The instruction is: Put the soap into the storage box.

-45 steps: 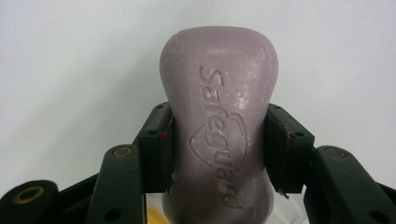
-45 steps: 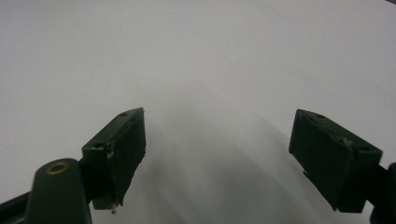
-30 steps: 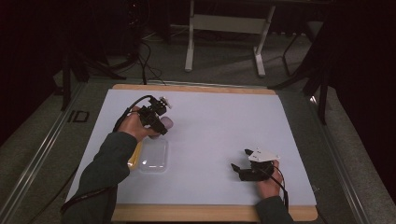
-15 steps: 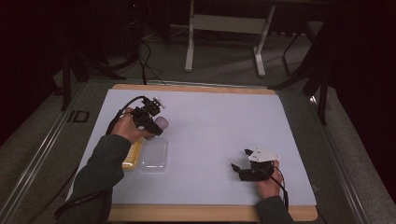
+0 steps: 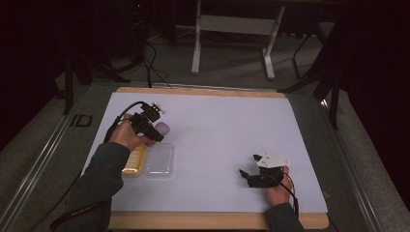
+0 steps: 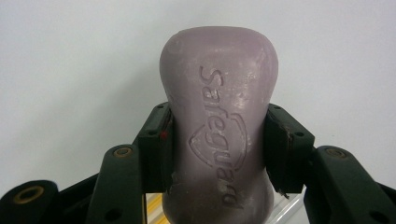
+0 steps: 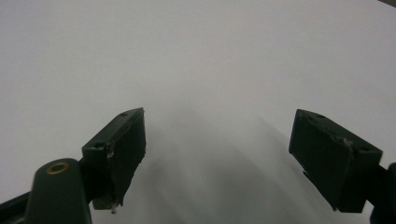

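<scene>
The left gripper [image 6: 217,154] pinches a purple soap bar [image 6: 218,116] at its waist; its near end is cut off from sight. It hangs just past a clear tray [image 5: 159,159] and yellow tray [image 5: 135,159], near the white mat's [image 5: 222,125] left edge. The right gripper [image 7: 219,158] gapes empty at near right.

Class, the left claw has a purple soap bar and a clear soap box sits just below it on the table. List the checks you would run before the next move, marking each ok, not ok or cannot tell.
1. Left claw clamped on the soap bar at both sides: ok.
2. Bar square between the pads, not tilted: ok.
3. Clear box tray open and empty: ok.
4. Yellow part beside the tray out of the way: cannot tell.
5. Right claw open, apart from the box: ok.
</scene>
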`<state>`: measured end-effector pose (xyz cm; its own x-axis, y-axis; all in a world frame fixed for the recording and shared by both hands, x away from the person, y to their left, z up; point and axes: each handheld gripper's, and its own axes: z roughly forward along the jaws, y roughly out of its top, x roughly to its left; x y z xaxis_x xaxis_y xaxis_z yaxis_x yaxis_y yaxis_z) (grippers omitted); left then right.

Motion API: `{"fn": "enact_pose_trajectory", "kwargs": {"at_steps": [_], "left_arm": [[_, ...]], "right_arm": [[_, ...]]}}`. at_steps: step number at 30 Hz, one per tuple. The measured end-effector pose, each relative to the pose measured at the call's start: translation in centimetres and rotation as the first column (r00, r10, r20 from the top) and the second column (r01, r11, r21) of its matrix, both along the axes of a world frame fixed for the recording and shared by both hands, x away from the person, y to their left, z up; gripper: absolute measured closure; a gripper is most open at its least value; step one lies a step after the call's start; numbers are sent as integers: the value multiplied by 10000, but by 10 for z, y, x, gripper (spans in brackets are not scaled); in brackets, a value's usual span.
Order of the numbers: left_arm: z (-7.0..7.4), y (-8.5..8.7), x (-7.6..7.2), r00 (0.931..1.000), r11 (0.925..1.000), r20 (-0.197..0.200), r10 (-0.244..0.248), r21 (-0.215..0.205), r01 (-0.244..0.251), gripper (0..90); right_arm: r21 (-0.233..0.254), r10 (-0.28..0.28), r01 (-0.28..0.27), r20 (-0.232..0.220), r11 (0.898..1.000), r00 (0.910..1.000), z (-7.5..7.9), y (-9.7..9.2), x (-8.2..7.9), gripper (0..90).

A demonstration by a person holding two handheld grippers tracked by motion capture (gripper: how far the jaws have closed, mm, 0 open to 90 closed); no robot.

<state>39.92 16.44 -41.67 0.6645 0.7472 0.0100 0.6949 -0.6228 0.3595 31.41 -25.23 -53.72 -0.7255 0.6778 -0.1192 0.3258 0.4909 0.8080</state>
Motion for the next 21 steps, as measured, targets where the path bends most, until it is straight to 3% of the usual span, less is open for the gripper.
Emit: {"fn": "enact_pose_trajectory", "kwargs": {"at_steps": [21], "left_arm": [[3, 15, -10, 9995, 9995, 65, 311, -56, -311, 499]], "right_arm": [[-37, 4, -4, 27, 10000, 10000, 0, 0, 0, 184]]}}
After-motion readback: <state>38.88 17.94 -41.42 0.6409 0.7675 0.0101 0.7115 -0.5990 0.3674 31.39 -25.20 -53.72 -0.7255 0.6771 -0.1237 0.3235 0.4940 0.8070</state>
